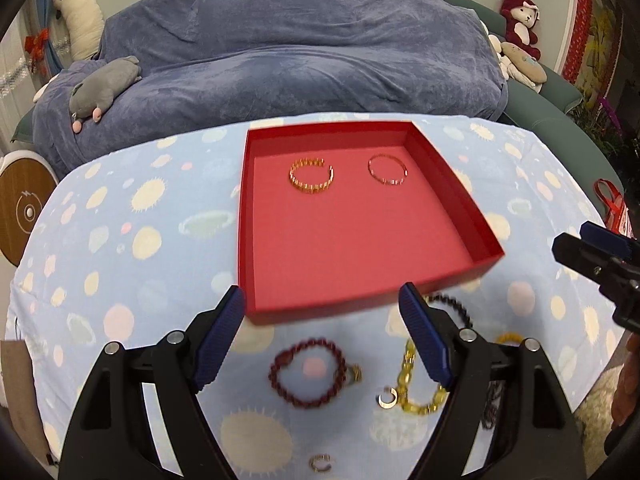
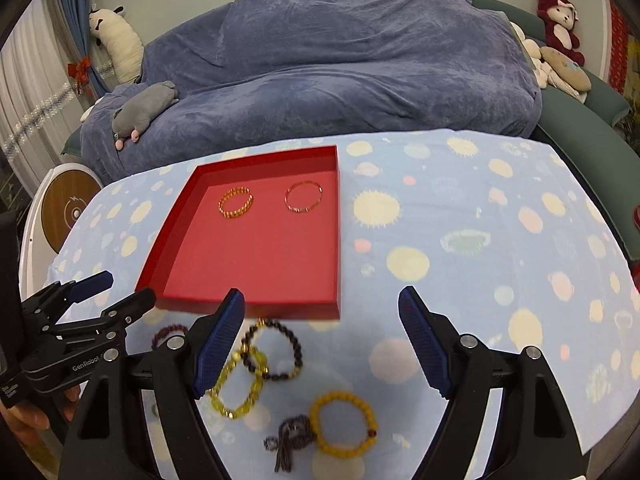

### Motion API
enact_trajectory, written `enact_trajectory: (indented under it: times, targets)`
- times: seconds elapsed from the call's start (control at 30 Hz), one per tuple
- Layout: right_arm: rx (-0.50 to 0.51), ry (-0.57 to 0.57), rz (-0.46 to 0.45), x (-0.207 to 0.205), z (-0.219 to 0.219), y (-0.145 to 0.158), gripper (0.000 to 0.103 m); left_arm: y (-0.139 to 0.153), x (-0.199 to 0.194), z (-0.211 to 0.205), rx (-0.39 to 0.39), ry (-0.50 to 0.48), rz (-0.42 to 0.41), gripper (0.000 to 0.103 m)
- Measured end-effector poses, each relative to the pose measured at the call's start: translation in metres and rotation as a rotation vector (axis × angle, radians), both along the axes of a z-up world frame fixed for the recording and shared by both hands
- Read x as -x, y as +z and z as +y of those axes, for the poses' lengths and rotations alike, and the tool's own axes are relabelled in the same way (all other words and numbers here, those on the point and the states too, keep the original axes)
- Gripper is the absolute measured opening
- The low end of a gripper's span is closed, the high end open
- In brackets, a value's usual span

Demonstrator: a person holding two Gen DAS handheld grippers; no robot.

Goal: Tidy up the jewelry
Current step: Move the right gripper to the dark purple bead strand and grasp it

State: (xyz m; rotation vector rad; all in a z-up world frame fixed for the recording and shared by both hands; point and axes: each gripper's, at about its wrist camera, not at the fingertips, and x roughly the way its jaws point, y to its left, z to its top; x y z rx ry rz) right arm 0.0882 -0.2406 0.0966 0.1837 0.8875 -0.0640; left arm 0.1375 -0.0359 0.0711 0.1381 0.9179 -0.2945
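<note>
A red tray sits on the blue patterned cloth. It holds a gold bangle and a thin red bangle. In front of the tray lie a dark red bead bracelet, a yellow chain bracelet, a black bead bracelet, an orange bead bracelet, a tasselled piece and small rings. My left gripper is open above the dark red bracelet. My right gripper is open above the loose bracelets.
A sofa under a blue cover with plush toys stands behind the table. A round white and wood device stands at the left. The right gripper shows at the right edge of the left wrist view.
</note>
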Motion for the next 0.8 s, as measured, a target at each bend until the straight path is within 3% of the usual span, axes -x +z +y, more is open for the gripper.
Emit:
enact_trajectory:
  times: [0.37, 0.8]
  targets:
    - [-0.047, -0.05, 0.159, 0.097, 0.017, -0.062, 0.076, -0.053, 0.098, 0.036, -0.005, 0.067, 0.097, 0.075]
    - [-0.007, 0.023, 0.182, 0.1, 0.047, -0.087, 0.076, -0.08, 0.11, 0.048, 0.021, 0.108, 0.134, 0.075]
